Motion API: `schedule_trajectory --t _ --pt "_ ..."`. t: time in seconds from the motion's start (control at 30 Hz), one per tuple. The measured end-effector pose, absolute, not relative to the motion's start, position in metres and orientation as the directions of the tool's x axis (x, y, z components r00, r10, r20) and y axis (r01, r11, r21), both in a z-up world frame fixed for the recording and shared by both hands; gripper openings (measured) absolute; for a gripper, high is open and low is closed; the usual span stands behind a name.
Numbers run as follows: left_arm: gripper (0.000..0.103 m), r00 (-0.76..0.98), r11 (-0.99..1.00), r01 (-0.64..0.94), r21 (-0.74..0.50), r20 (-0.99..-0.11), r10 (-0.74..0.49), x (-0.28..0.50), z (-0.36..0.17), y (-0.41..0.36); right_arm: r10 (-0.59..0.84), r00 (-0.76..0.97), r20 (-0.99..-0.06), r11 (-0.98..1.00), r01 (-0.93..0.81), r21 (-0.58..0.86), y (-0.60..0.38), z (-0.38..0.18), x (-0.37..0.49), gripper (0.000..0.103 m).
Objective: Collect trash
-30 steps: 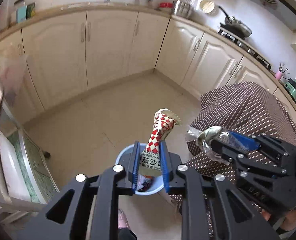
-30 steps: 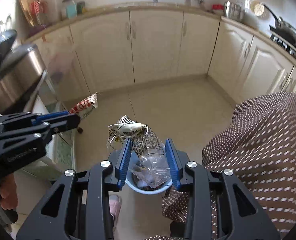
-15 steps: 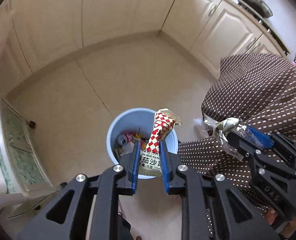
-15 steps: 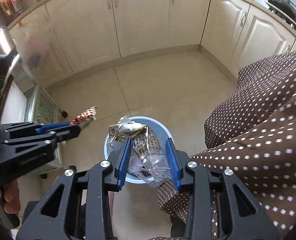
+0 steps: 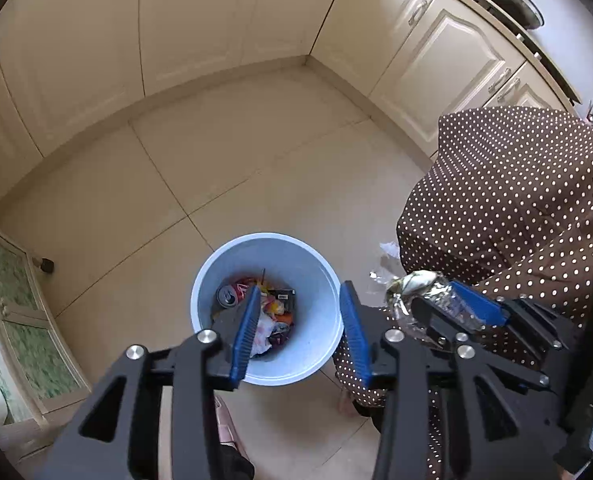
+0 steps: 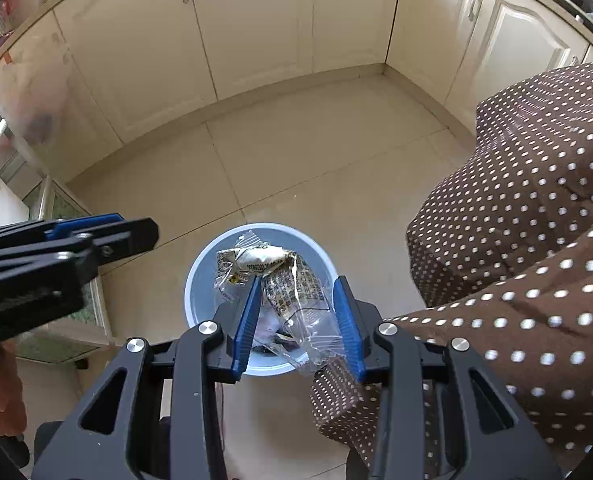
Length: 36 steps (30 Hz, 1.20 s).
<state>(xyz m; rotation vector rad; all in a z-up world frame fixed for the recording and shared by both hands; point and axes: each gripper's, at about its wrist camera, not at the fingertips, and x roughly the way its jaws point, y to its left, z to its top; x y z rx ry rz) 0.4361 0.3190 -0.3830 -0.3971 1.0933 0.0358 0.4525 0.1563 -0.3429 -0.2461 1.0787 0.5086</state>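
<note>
the bin sits straight below the right gripper, which pinches a clear wrapper; the left gripper, just opened, holds nothing.

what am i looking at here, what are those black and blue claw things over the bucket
Those are two hand-held grippers: a person holds one in each hand, and each carries a wide-angle camera looking along its two blue fingers. One picture is from the left gripper, the other from the right gripper. Both hang over a light blue trash bin on a tiled kitchen floor; inside it lie a drink can and mixed wrappers. The left gripper's jaws have just been opening and nothing is between them now. The right gripper holds a crumpled clear plastic wrapper above the bin. The brown dotted fabric at the right cannot be identified for certain.
</note>
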Motion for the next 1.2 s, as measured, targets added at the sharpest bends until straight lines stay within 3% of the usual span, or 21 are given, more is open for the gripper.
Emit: schedule_trajectory --t 0.43,0.57,0.77,0.97,1.2 --pt "0.042 0.498 0.915 -0.263 -0.307 -0.855 -0.144 0.413 -0.366 0.345 0.305 0.382 -0.872 0.852 -0.518 0.071 0.178 -0.339 0.462 0.041" --pt "0.042 0.530 0.922 -0.247 -0.299 -0.838 -0.130 0.406 -0.347 0.343 0.297 0.411 -0.862 0.867 -0.495 0.063 0.171 -0.319 0.466 0.051" --pt "0.046 0.594 0.932 -0.230 -0.280 -0.799 -0.093 0.389 -0.300 0.330 0.307 0.506 -0.806 0.873 -0.488 0.026 0.155 -0.259 0.446 0.052" --pt "0.054 0.692 0.957 -0.183 -0.224 -0.721 -0.036 0.345 -0.225 0.290 0.276 0.714 -0.643 0.902 -0.423 -0.083 0.097 -0.155 0.379 0.060" --pt "0.062 0.779 0.973 -0.101 -0.206 -0.624 -0.052 0.281 -0.148 0.227 0.256 0.815 -0.519 0.930 -0.355 -0.099 0.021 -0.079 0.299 0.067"
